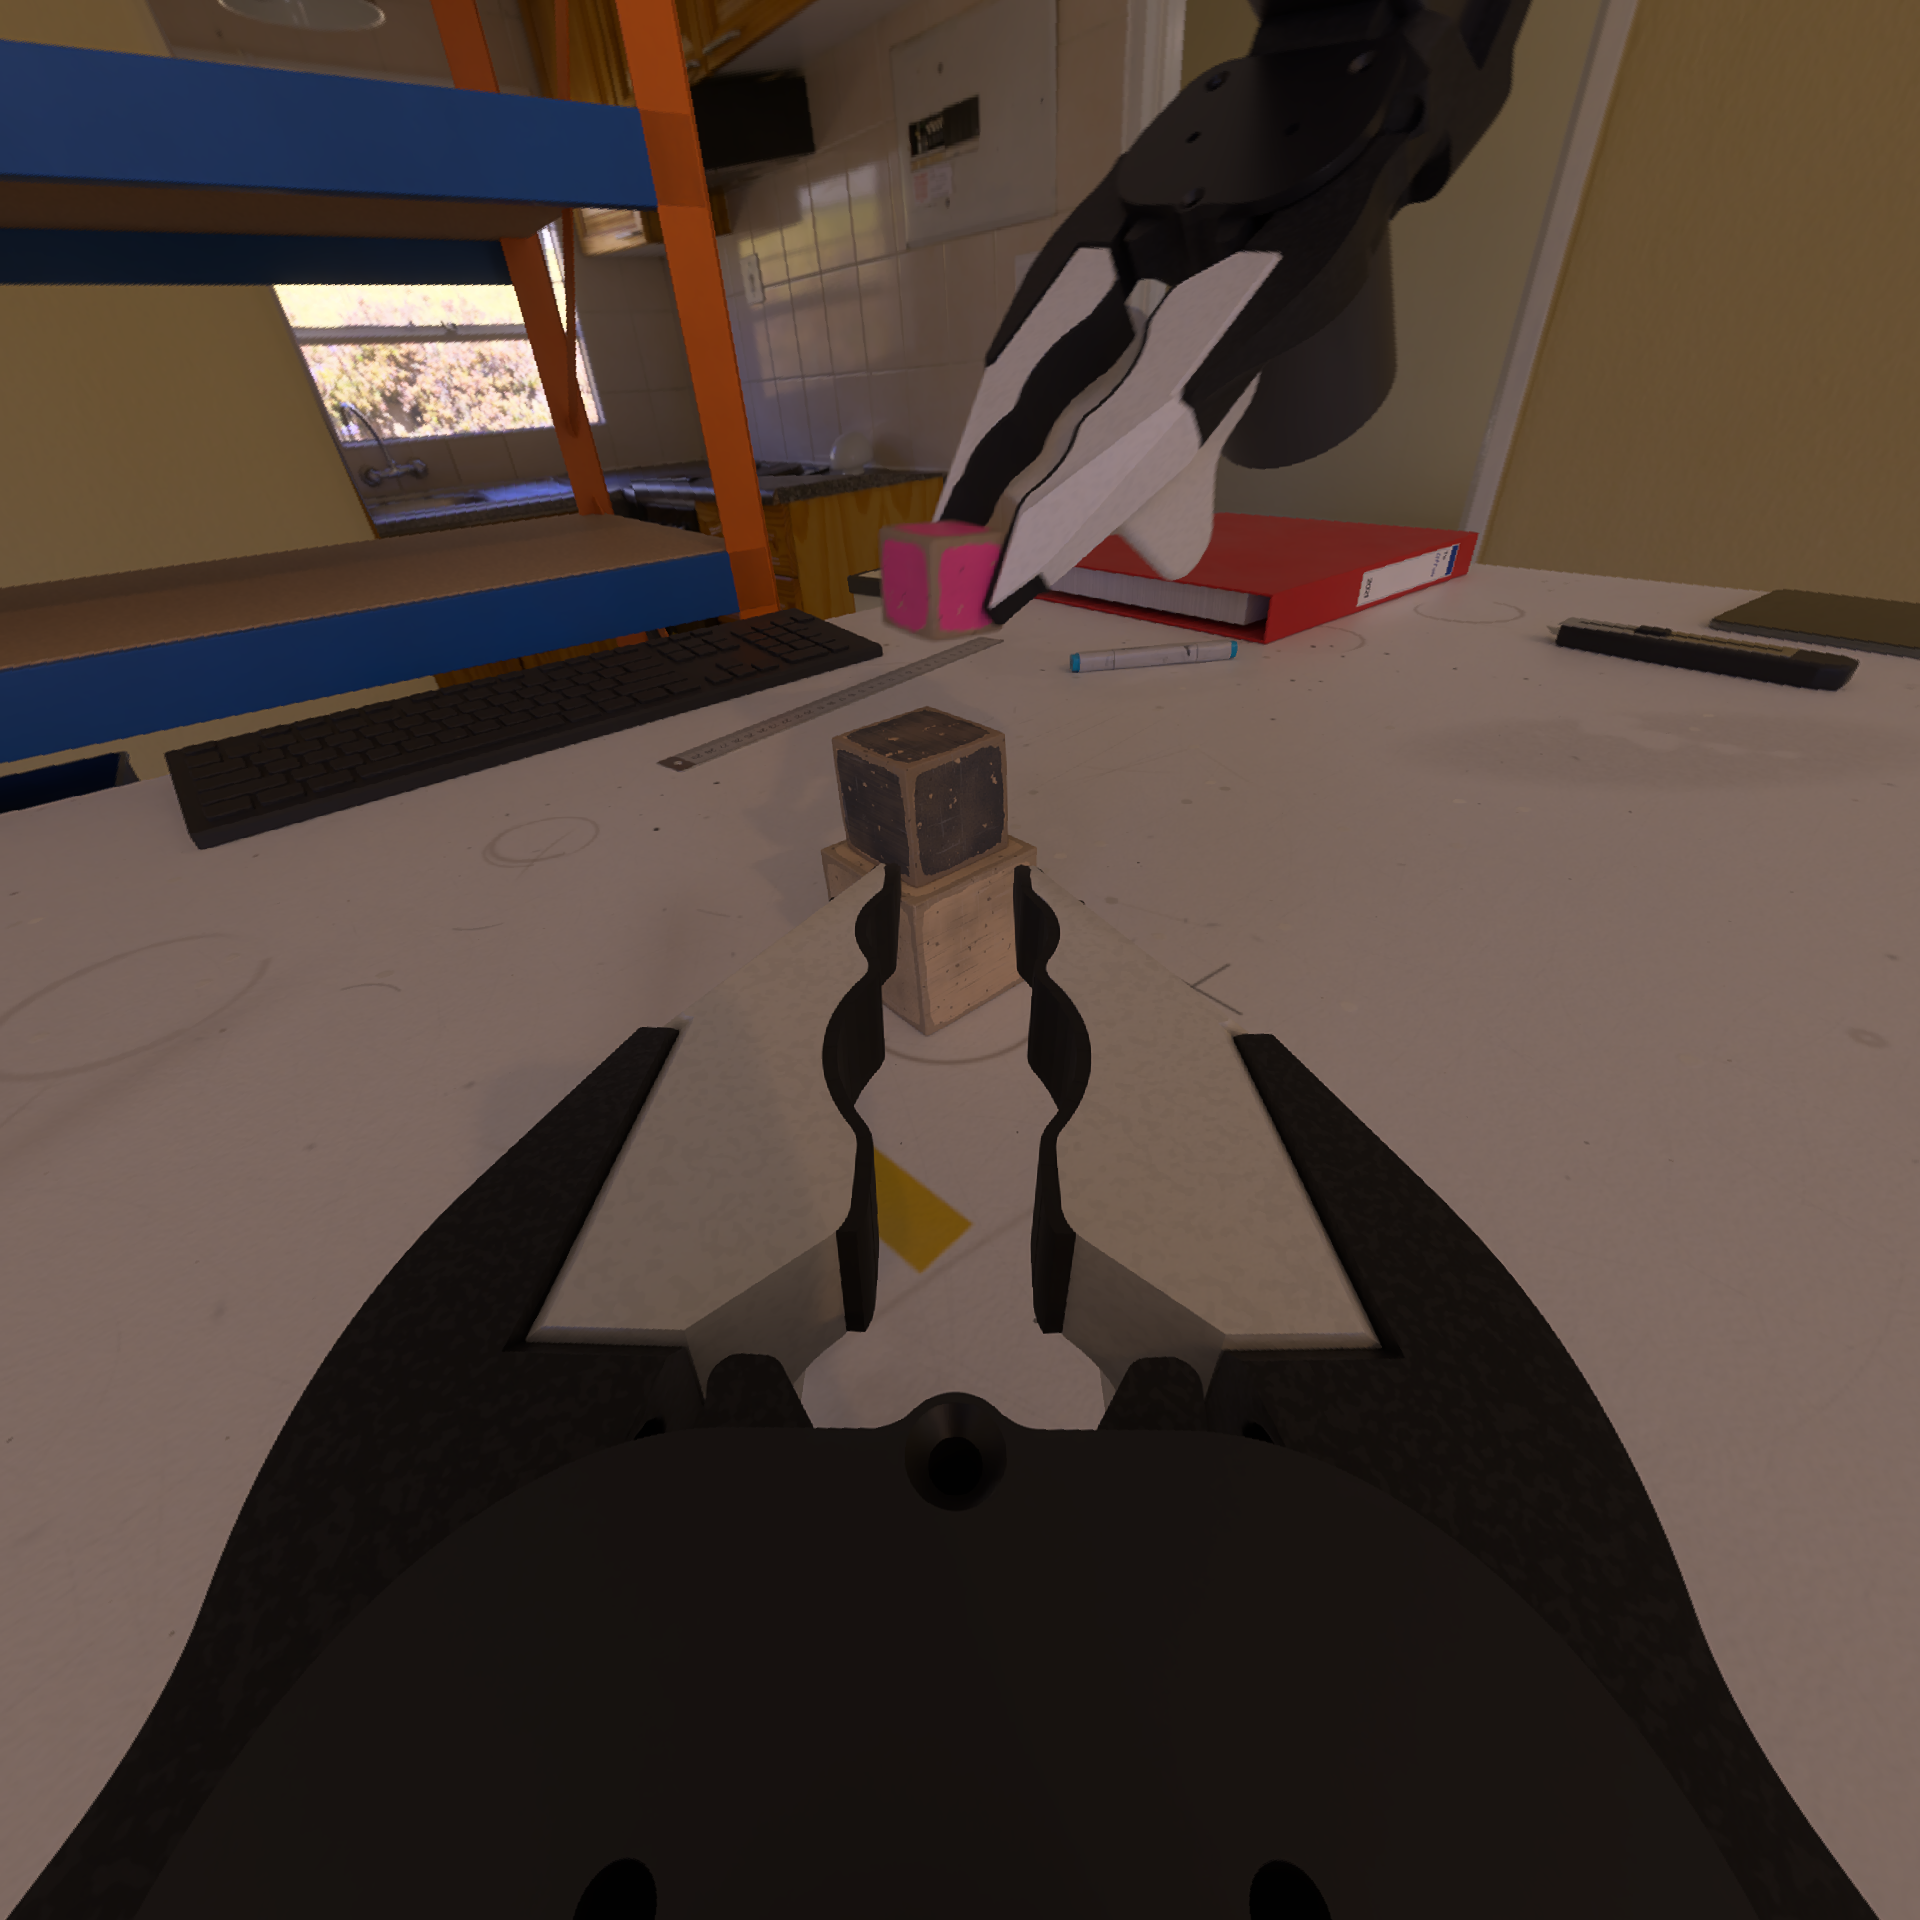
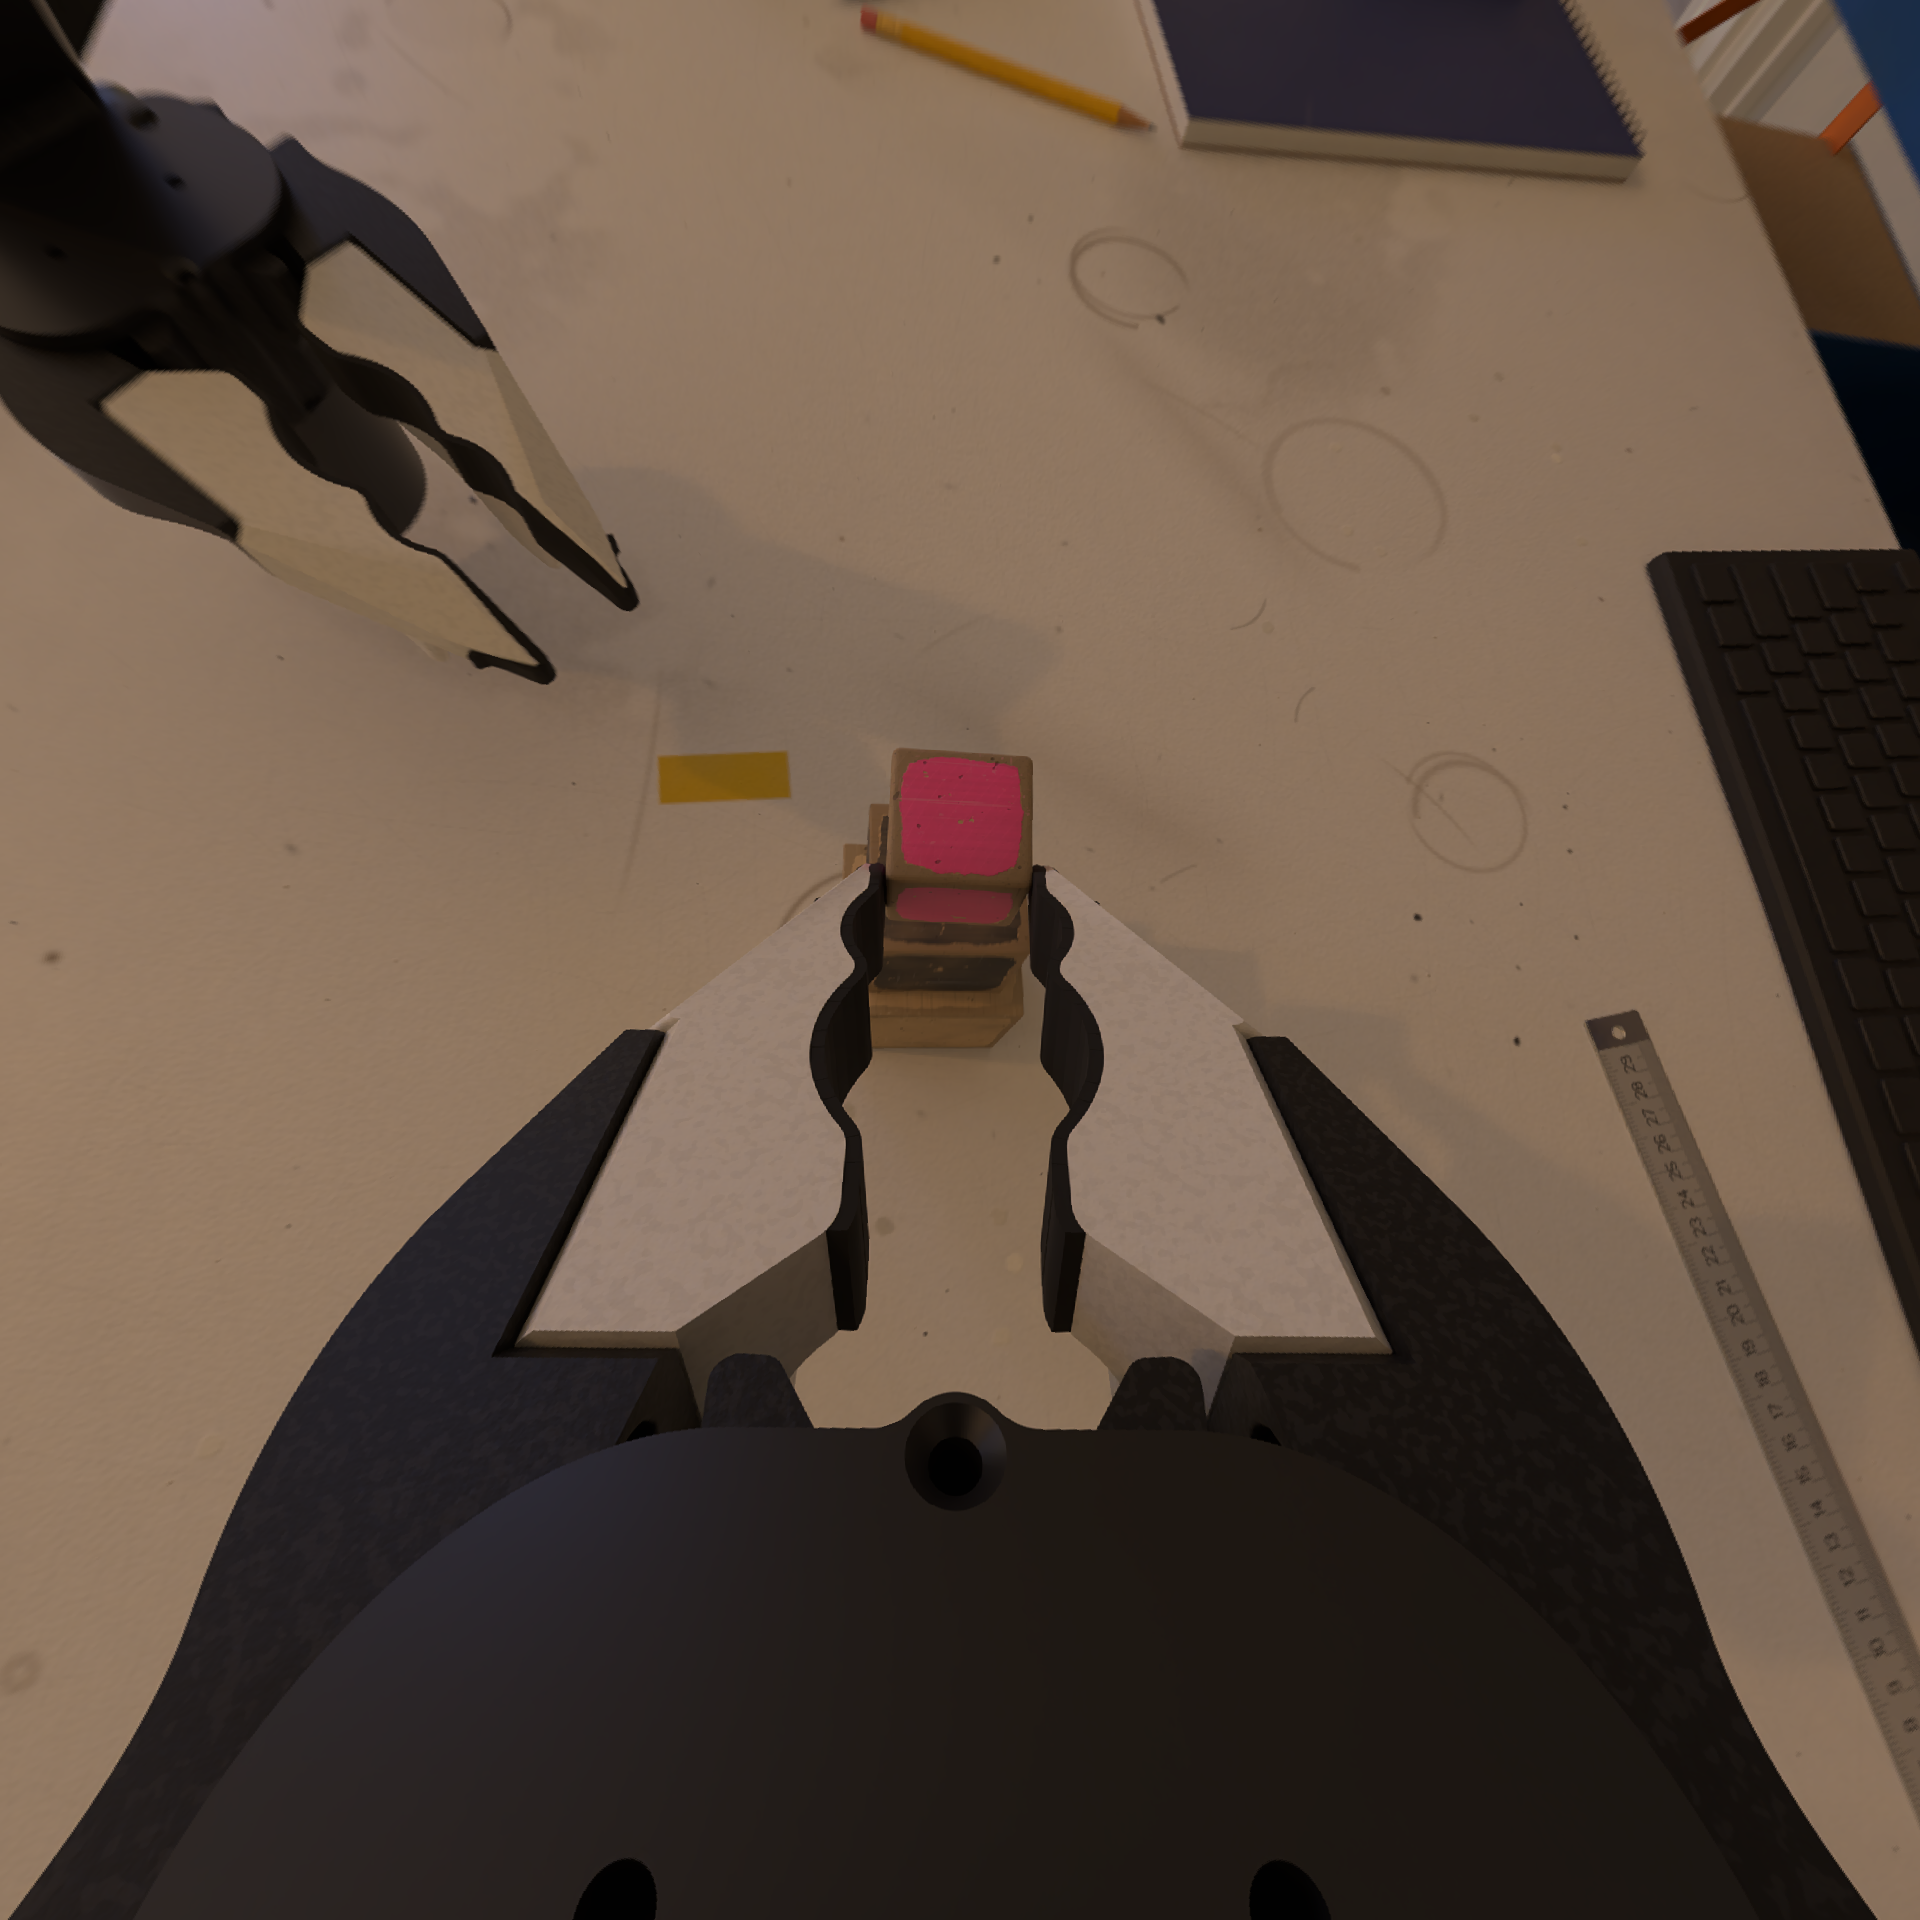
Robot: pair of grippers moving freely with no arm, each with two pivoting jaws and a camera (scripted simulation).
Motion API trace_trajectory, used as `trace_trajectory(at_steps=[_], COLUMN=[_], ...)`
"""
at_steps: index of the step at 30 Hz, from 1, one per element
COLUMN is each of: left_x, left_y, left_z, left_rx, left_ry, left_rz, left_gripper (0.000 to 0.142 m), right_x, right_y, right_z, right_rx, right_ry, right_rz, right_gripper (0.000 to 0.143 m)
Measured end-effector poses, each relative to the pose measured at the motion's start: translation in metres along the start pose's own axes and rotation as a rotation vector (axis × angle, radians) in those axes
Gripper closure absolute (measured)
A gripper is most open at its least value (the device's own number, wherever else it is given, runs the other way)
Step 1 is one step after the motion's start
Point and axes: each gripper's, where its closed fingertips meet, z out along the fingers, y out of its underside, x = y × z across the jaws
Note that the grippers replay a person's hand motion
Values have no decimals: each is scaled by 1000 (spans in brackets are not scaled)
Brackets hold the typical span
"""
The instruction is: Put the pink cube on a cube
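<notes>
- Over the middle of the table (image 1: 1455,935), a two-cube stack is already standing: a black cube (image 1: 920,795) sits on a pale wooden cube (image 1: 961,961), turned a little off square to it.
- The pink cube (image 2: 961,821) is not down yet. In the left wrist view it hangs clear of the table, higher than the black cube's top and looking farther off than the stack.
- In my right wrist view, looking steeply down, the pink cube covers most of the stack, with the edges of the two lower cubes showing beneath it. I judge it is roughly lined up but not fully centred.
- By my reckoning the pickup and lift are done. What is left is to settle the alignment, lower the pink cube onto the black top, let go and back away.
- The right tongs (image 2: 958,883) are clamped on the pink cube, with a fingertip pressed against each of two opposite sides. They touch nothing else that I can see.
- The left tongs (image 1: 954,883) stand moderately apart and hold nothing. In their own view the tips seem to frame the pale cube, but the right wrist view shows them off to one side of the stack, touching neither cube.
- The black cube's top is small, so I would expect a sloppy release to tip the pink cube off.
</notes>
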Motion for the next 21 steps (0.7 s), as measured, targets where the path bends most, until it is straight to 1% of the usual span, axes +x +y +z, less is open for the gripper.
trace_trajectory(at_steps=[3, 6, 17, 21], left_x=[0, 0, -4, -3], left_y=[1, 3, 6, 6], left_z=[1, 0, 1, 1], left_rx=[-6, -26, -47, -47], left_ry=[-2, -12, -25, -25], left_rz=[6, 19, 5, 11], left_gripper=[121, 121, 121, 121], right_x=[3, 6, 3, 2], right_y=[-1, 1, 14, 14], right_z=[15, 22, 29, 29], right_rx=[-40, -44, -72, -54], right_ry=[-3, -8, -22, -21], right_rz=[-7, 25, 56, 63], right_gripper=[115, 115, 115, 116])
